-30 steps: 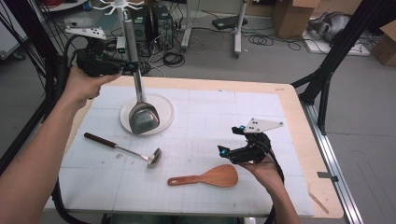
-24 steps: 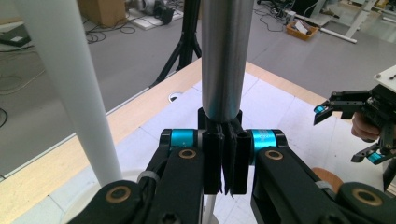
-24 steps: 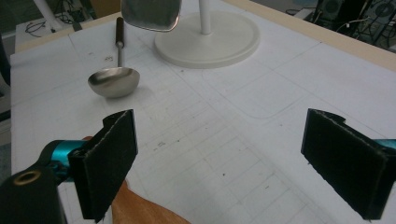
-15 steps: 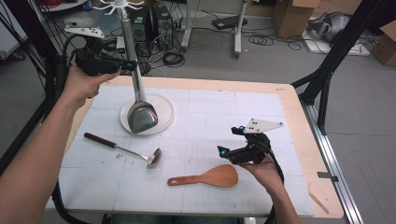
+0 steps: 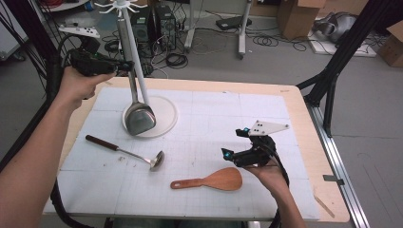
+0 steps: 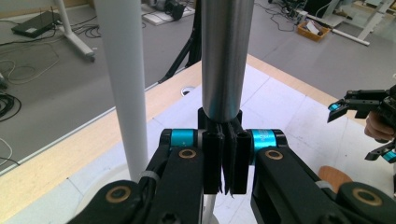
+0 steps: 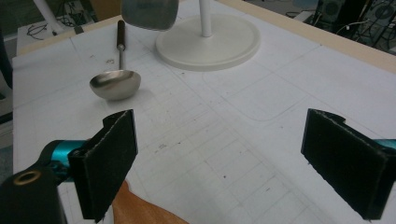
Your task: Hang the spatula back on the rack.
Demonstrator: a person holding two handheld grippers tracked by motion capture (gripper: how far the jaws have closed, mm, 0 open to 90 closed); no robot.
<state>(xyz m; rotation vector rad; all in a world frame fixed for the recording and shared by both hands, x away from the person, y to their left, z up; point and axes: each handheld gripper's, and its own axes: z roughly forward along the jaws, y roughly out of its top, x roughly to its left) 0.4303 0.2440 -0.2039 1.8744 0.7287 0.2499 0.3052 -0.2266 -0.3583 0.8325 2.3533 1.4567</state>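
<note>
Since a second ago the left gripper (image 5: 124,66) has carried the steel spatula with its broad metal blade (image 5: 139,118) slightly rightward, nearer the white rack pole (image 5: 135,57). Its jaws are clamped tight on the round steel handle, which runs out of the left gripper view's top edge. The blade hangs below, over the round white base (image 5: 164,118); contact is unclear. The right gripper (image 5: 240,147) stays wide apart beside the wooden spatula (image 5: 211,180).
</note>
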